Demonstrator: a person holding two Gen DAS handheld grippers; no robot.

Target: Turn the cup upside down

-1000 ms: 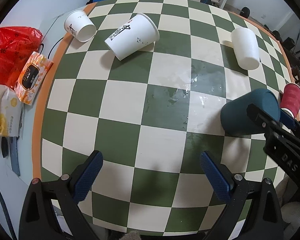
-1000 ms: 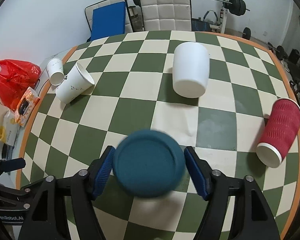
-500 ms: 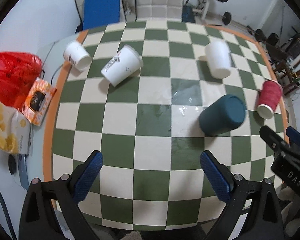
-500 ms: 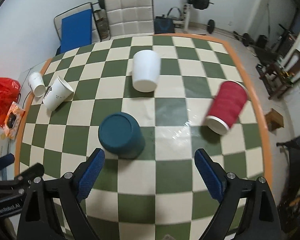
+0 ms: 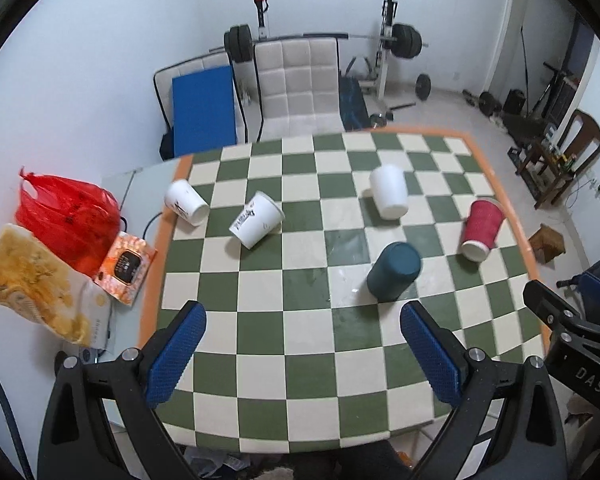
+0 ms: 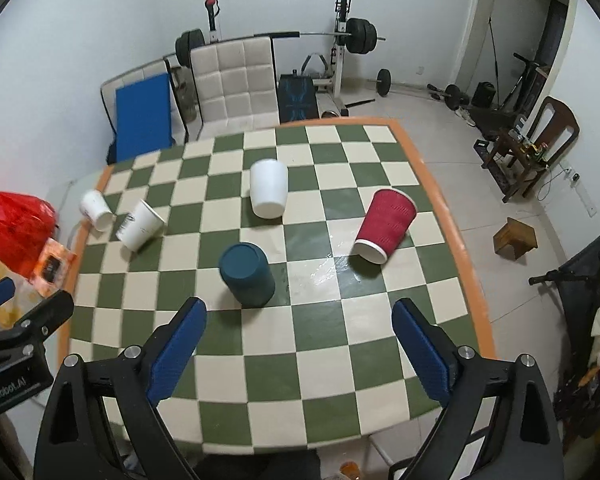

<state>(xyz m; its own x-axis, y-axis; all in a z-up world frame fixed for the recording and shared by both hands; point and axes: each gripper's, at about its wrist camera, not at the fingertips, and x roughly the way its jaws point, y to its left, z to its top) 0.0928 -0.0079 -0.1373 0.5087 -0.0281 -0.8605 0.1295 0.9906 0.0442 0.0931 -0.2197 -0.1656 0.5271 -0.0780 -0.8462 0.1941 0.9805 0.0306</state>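
Note:
A dark teal cup (image 5: pixel 394 271) stands upside down on the green and cream checkered table (image 5: pixel 300 320); it also shows in the right wrist view (image 6: pixel 247 274). My left gripper (image 5: pixel 304 356) is open and empty, high above the table's near edge. My right gripper (image 6: pixel 298 350) is open and empty, pulled back and up, well clear of the teal cup. A red cup (image 6: pixel 385 225), a white cup (image 6: pixel 269 194) and two printed white cups (image 6: pixel 140 225) (image 6: pixel 95 210) lie on their sides.
A red plastic bag (image 5: pixel 66 216), a snack bag (image 5: pixel 32 284) and an orange packet (image 5: pixel 125 267) lie left of the table. A padded chair (image 5: pixel 298 84) and weight equipment stand behind it. A wet patch (image 6: pixel 328 268) glistens near the red cup.
My right gripper opened, let go of the teal cup standing upside down, and drew back and up. My left gripper also rose, so both views show far more of the room.

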